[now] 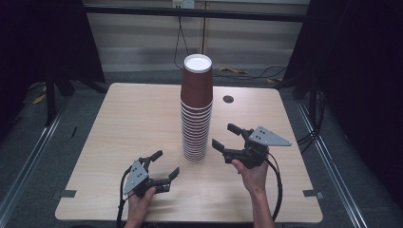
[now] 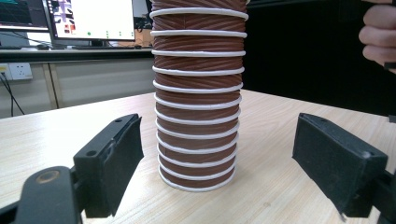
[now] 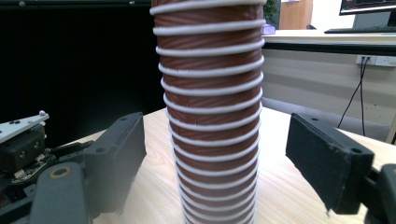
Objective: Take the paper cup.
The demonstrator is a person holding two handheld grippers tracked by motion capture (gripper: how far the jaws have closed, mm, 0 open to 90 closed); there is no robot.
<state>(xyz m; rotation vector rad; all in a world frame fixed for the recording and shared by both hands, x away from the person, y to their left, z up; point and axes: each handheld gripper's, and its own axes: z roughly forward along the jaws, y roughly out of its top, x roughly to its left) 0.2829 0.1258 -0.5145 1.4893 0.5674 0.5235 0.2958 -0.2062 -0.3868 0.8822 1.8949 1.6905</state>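
Light wooden table (image 1: 133,118): bearing one tall stack of brown paper cups (image 1: 196,111), standing upright ahead of and between both grippers' spread jaws.

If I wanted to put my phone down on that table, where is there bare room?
The widest bare patch is the table's left half, between its left edge and the stack of paper cups. The far right corner, past the small dark hole, is bare too. The near middle is crowded: the left claw and right claw sit open on either side of the stack.

A cup stack (image 1: 196,111) stands mid-table (image 1: 123,123), between the left claw (image 1: 161,165) and right claw (image 1: 224,136).
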